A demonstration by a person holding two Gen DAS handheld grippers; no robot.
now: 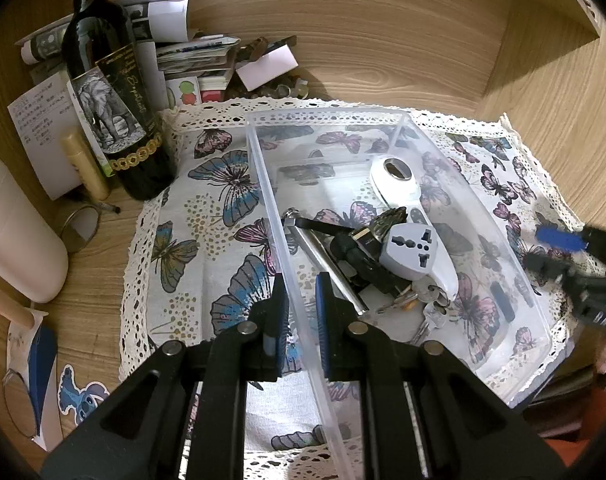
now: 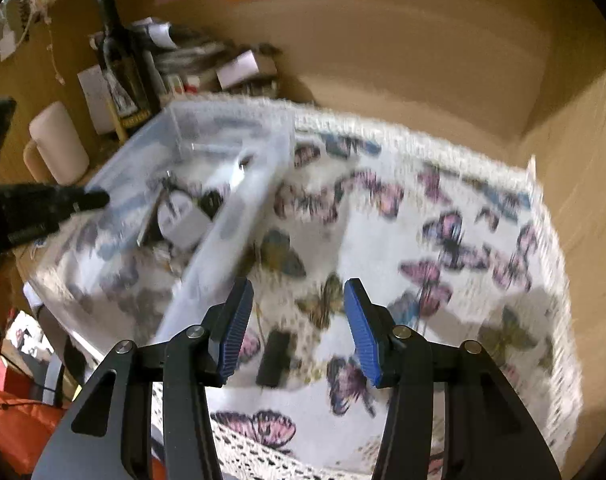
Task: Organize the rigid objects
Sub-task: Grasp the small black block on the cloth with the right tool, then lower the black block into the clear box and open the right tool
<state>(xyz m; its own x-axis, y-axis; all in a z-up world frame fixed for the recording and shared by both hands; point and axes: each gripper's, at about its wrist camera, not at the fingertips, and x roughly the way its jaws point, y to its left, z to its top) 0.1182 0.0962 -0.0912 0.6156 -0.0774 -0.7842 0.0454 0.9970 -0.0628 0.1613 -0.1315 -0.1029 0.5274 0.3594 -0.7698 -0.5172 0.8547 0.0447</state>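
Note:
A clear plastic box stands on a butterfly-print cloth. Inside lie a white travel adapter, a white handle with a hole, a metal rod, keys and black pieces. My left gripper is shut on the box's left wall, one blue pad on each side. My right gripper is open over the cloth, to the right of the box. A small black block lies on the cloth between its fingers, untouched. This view is blurred.
A dark wine bottle, a pile of papers and booklets and a white cylinder crowd the wooden surface left of the cloth. Wooden walls close in behind and on the right. A round mirror lies near the bottle.

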